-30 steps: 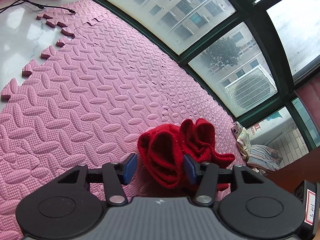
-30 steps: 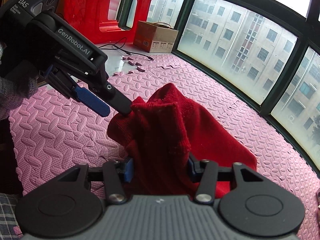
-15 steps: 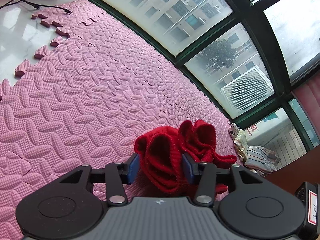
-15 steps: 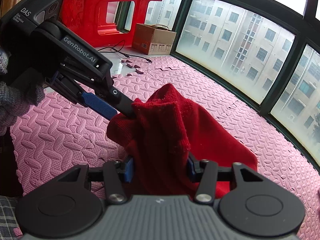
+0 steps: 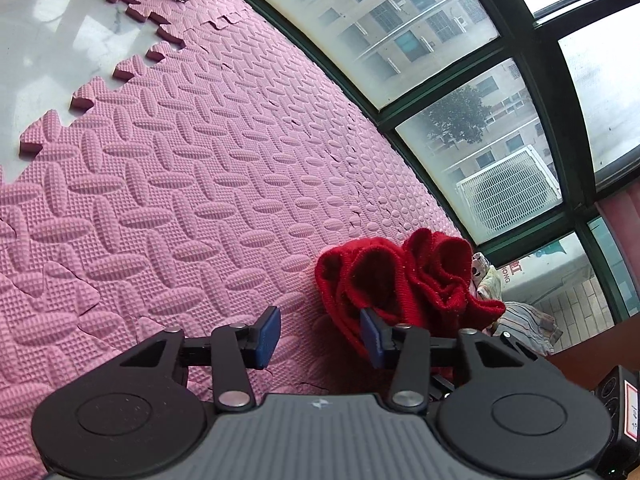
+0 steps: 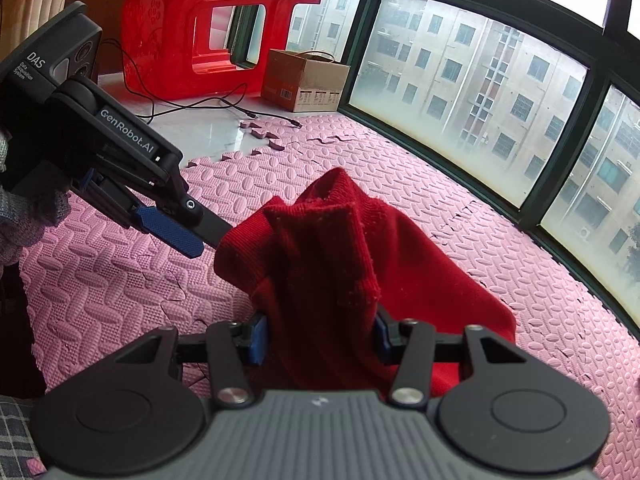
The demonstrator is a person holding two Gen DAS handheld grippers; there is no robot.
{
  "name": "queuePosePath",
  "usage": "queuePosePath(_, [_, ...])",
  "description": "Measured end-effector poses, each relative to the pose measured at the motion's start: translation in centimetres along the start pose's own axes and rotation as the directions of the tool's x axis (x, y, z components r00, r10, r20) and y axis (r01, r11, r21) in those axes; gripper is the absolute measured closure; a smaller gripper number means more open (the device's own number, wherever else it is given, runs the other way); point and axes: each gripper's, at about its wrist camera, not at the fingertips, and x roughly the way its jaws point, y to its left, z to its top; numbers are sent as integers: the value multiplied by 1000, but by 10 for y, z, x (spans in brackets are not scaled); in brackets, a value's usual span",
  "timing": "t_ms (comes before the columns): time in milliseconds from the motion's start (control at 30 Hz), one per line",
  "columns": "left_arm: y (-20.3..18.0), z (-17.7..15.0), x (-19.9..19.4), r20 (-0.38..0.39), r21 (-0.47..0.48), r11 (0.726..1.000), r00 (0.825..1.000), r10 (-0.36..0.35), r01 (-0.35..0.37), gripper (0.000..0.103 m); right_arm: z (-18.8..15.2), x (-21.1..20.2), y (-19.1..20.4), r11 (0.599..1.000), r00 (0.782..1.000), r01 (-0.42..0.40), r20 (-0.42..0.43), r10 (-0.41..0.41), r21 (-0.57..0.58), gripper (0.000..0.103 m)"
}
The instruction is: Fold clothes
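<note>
Your left gripper (image 5: 318,336) stood wide apart, with bare pink foam mat (image 5: 180,184) showing between its blue pads. The right-hand pad (image 5: 370,338) touched the near edge of the red knitted garment (image 5: 404,280), but nothing lay between the two pads, so it held nothing. In that view the garment rose in bunched, rolled folds just ahead and to the right of the gripper, over the mat and near the window frame (image 5: 412,132). Beyond it, a small heap of other clothes (image 5: 516,312) lay against the wall below the glass.

Your right gripper (image 6: 320,338) had its pads set on either side of a thick fold of the red knitted garment (image 6: 344,264), which filled the gap between them and stood up in a peak in front of the camera. From that view the left gripper (image 6: 188,236) reached in from the left, its dark finger (image 6: 212,230) meeting the garment's left edge while its blue pad sat clear of the cloth. A hand in a grey knit glove (image 6: 24,216) held that gripper's body.

The garment's lower part spread over the pink foam mat (image 6: 440,184) to the right. Farther back, on the pale floor (image 6: 200,128), stood a red plastic stool (image 6: 208,36) and a cardboard box (image 6: 304,80), with a black cable (image 6: 224,102) running beside them.
</note>
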Motion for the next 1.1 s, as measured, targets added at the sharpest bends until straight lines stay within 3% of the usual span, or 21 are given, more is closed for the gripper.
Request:
queuePosePath(267, [1, 4, 17, -62, -105, 994, 998, -15, 8, 57, -2, 1, 1, 1000, 1000, 3, 3, -3, -4, 53])
queuePosePath(600, [-8, 8, 38, -88, -111, 992, 995, 43, -53, 59, -8, 0, 0, 1000, 1000, 9, 19, -9, 8, 53])
queuePosePath(667, [-9, 7, 41, -85, -116, 992, 996, 40, -50, 68, -9, 0, 1, 1000, 1000, 6, 17, -7, 10, 53])
queuePosePath(733, [-11, 5, 43, -80, -121, 992, 996, 31, -41, 89, -10, 1, 2, 1000, 1000, 7, 16, -7, 4, 53])
queuePosePath(767, [-12, 5, 43, -74, -121, 992, 997, 35, -44, 90, -10, 1, 3, 1000, 1000, 8, 15, -8, 1, 53])
queuePosePath(1100, [-46, -4, 40, 16, 113, 982, 988, 153, -153, 94, -10, -9, 5, 1000, 1000, -4, -6, 4, -20, 47])
